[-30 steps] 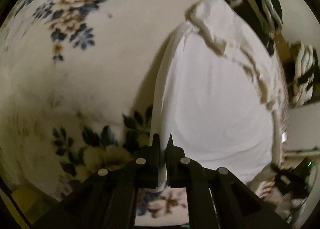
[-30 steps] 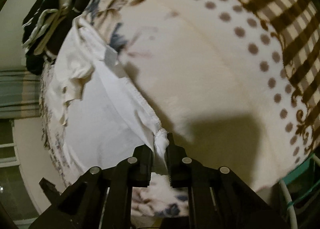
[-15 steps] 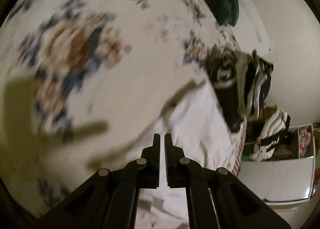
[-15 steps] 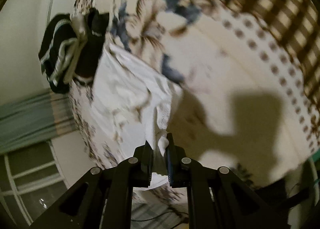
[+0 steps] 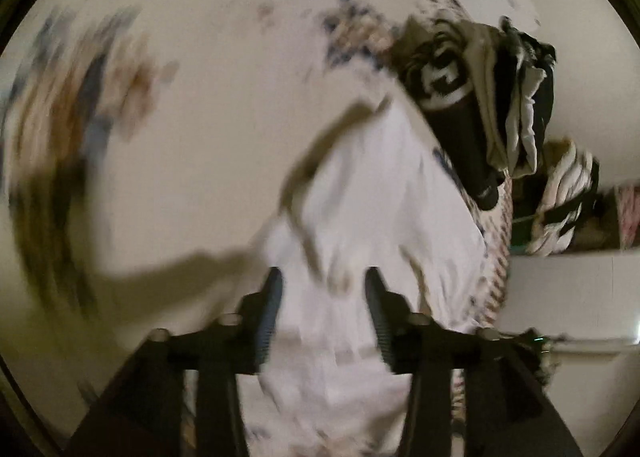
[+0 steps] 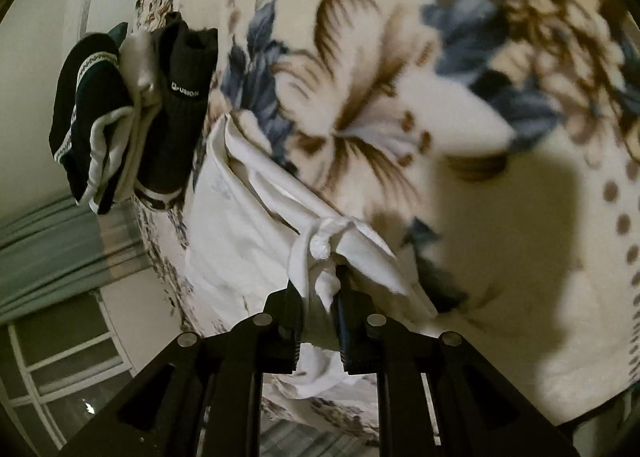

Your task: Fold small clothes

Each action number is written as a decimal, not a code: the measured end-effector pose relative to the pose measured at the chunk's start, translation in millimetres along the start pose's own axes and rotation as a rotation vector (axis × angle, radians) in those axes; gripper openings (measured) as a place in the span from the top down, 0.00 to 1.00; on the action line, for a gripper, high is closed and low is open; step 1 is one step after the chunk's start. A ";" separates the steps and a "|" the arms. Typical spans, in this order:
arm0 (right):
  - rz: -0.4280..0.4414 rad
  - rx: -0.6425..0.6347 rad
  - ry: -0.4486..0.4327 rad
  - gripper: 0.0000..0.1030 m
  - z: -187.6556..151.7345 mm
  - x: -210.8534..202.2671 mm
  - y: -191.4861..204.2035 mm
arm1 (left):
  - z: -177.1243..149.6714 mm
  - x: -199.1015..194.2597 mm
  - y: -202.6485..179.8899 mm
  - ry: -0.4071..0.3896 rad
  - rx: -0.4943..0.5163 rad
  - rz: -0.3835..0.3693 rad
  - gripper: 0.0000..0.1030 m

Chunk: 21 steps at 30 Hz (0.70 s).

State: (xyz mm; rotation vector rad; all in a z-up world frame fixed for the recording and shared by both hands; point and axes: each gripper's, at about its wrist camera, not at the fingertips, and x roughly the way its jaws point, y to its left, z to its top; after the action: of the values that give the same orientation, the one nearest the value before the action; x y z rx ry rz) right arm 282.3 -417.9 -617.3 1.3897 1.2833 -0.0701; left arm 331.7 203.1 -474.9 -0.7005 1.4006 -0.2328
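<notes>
A white garment [image 5: 380, 209] lies on the floral blanket [image 5: 200, 137]; it also shows in the right wrist view [image 6: 240, 225]. My left gripper [image 5: 322, 277] is open above the garment's near part, with nothing held between its fingers. My right gripper [image 6: 318, 277] is shut on a bunched corner of the white garment and holds it a little above the blanket. The left wrist view is blurred by motion.
A pile of folded dark and striped clothes [image 6: 132, 113] sits at the blanket's far edge beyond the garment, also in the left wrist view [image 5: 480, 105]. More clothes [image 5: 560, 201] lie on a white shelf. The blanket [image 6: 440, 137] spreads wide to the right.
My left gripper has let go of the garment's edge and opened. Both grippers have swung toward the clothes pile, and the right one has carried its corner over the garment.
</notes>
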 end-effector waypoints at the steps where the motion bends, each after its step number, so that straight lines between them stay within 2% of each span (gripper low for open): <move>1: 0.002 0.012 0.001 0.85 -3.2 0.3 -4.8 | -14.6 1.6 8.6 0.028 -0.086 -0.031 0.53; 4: -0.002 0.033 -0.004 0.85 -13.2 1.3 -18.5 | -41.7 13.2 31.2 0.083 -0.315 -0.108 0.51; 6: -0.004 0.038 -0.015 0.85 -17.4 2.6 -21.7 | -51.0 31.0 42.9 0.125 -0.436 -0.121 0.51; 8: -0.005 0.039 -0.017 0.85 -21.6 4.2 -22.3 | -52.8 44.2 48.1 0.139 -0.508 -0.132 0.51; 11: -0.014 0.021 -0.021 0.85 -25.5 5.7 -19.8 | -45.6 56.4 46.4 0.114 -0.510 -0.096 0.56; 13: -0.029 -0.002 -0.033 0.85 -27.9 4.7 -16.3 | -42.6 55.6 44.0 0.081 -0.478 -0.073 0.96; 17: -0.069 -0.060 -0.051 0.86 -35.0 -1.0 -5.4 | -39.8 33.6 34.1 0.014 -0.370 -0.039 0.96; 21: -0.065 -0.071 -0.065 0.87 -42.0 -13.6 -1.4 | -33.5 -0.6 31.5 -0.065 -0.314 -0.028 0.96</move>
State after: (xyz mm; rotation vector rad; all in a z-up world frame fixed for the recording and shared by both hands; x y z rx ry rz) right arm 250.5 -396.1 -595.8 1.2752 1.2646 -0.1120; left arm 291.9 217.6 -492.8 -0.9777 1.3795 -0.0100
